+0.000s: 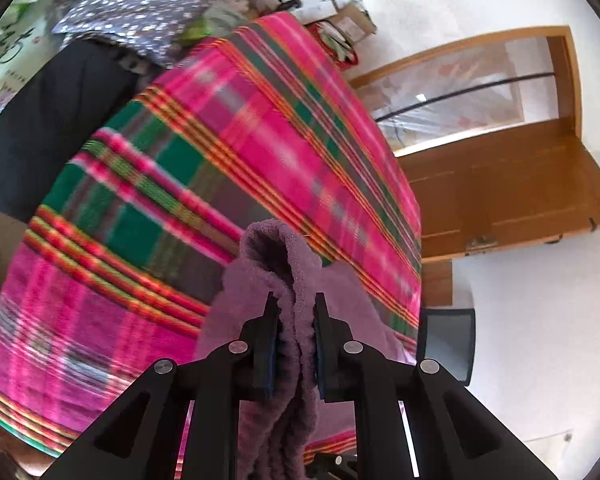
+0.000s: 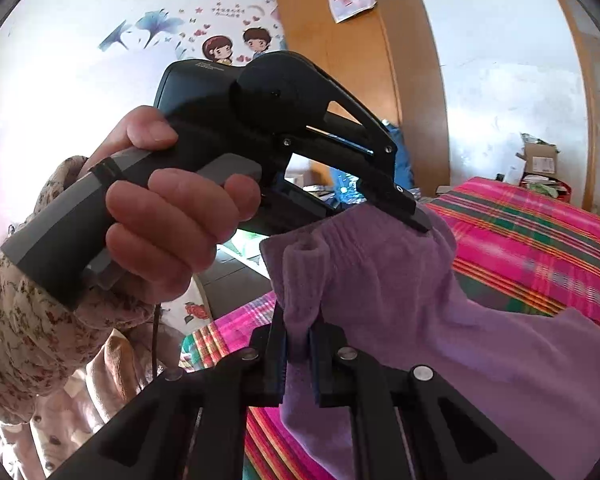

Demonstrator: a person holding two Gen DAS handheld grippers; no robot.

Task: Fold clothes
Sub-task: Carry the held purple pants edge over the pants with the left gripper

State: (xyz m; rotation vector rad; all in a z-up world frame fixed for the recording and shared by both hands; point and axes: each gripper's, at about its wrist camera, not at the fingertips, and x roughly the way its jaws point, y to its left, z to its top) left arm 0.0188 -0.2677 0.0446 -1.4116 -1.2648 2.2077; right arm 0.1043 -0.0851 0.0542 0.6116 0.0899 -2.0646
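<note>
A purple fleece garment (image 2: 400,280) hangs lifted above a bed covered by a pink, green and orange plaid blanket (image 1: 220,152). My left gripper (image 1: 295,300) is shut on a bunched fold of the purple garment (image 1: 284,264), which rises between its pads and drapes down past them. My right gripper (image 2: 298,322) is shut on another edge of the same garment. In the right wrist view the left gripper (image 2: 414,216), held by a hand (image 2: 172,216) in a floral sleeve, pinches the garment's top. The cloth stretches between the two grippers.
A black garment (image 1: 48,132) and a navy spotted cloth (image 1: 136,12) lie at the blanket's far end. Boxes and clutter (image 1: 340,20) sit beyond the bed. A wooden door (image 1: 500,184) and a wardrobe (image 2: 360,80) stand against white walls.
</note>
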